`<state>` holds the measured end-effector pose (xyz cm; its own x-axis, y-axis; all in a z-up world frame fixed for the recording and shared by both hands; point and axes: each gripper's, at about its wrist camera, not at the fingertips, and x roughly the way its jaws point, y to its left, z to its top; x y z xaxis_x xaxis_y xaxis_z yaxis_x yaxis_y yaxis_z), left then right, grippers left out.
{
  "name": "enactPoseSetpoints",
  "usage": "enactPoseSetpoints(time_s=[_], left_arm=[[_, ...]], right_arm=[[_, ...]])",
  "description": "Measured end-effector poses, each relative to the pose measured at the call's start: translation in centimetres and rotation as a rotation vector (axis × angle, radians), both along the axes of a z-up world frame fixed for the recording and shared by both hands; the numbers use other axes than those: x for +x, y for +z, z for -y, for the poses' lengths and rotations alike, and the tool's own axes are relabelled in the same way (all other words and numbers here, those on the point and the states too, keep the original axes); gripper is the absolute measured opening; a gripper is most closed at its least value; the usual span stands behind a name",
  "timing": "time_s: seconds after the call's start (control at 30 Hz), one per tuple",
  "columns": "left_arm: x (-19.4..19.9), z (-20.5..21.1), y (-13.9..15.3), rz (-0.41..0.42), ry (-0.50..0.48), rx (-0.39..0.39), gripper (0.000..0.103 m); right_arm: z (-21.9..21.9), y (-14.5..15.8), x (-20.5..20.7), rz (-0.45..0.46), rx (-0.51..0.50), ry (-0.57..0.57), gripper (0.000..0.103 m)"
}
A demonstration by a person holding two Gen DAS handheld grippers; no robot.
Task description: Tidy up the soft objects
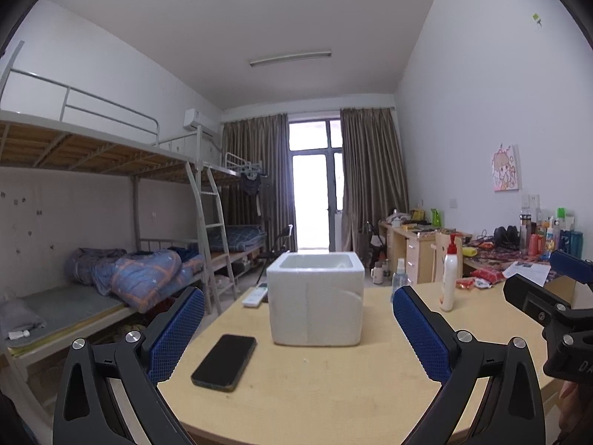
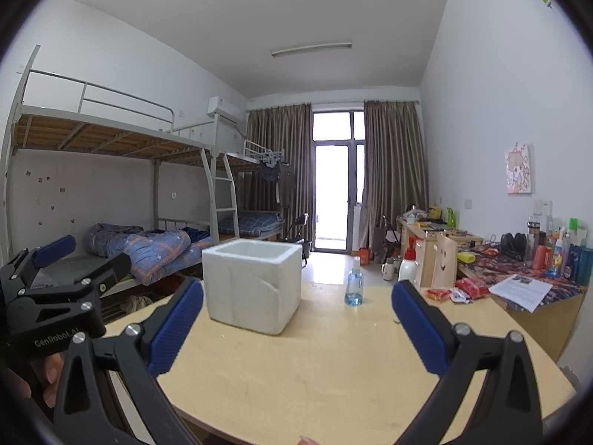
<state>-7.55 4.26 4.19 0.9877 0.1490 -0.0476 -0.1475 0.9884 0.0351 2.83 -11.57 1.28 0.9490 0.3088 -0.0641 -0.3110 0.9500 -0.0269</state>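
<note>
A white foam box [image 1: 315, 298] stands open-topped in the middle of the light wooden table [image 1: 333, 378]; it also shows in the right wrist view [image 2: 254, 289]. My left gripper [image 1: 298, 328] is open and empty, held above the near part of the table, short of the box. My right gripper [image 2: 296, 326] is open and empty, to the right of the left one and just short of the box. Each gripper shows at the edge of the other's view, the right gripper in the left wrist view [image 1: 552, 296] and the left gripper in the right wrist view [image 2: 55, 282]. No soft object shows on the table.
A black phone [image 1: 225, 362] lies left of the box, a white remote [image 1: 255, 294] behind it. A lotion pump bottle [image 1: 450, 278] and a clear spray bottle [image 2: 354, 287] stand right of the box. Red snack packs [image 2: 463, 291] and a cluttered desk [image 2: 519, 259] lie at right, bunk beds [image 2: 148, 252] at left.
</note>
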Motion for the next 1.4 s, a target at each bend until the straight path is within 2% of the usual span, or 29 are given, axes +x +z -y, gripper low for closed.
enactPoseSetpoints(time_s=[0.2, 0.37, 0.5, 1.4], left_arm=[[-0.2, 0.0, -2.0, -0.026, -0.008, 0.002, 0.102], [0.0, 0.2, -2.8, -0.057, -0.024, -0.004, 0.102], [0.3, 0.4, -2.9, -0.079, -0.025, 0.001, 0.102], [-0.3, 0.7, -2.4, -0.074, -0.033, -0.007, 0.102]], right_arm=[[-0.1, -1.9, 0.2, -0.042, 0.005, 0.001, 0.103], [-0.3, -2.3, 0.3, -0.067, 0.008, -0.001, 0.103], [-0.3, -2.0, 0.0, -0.066, 0.013, -0.004, 0.103], [0.0, -2.0, -0.7, -0.065, 0.014, 0.006, 0.103]])
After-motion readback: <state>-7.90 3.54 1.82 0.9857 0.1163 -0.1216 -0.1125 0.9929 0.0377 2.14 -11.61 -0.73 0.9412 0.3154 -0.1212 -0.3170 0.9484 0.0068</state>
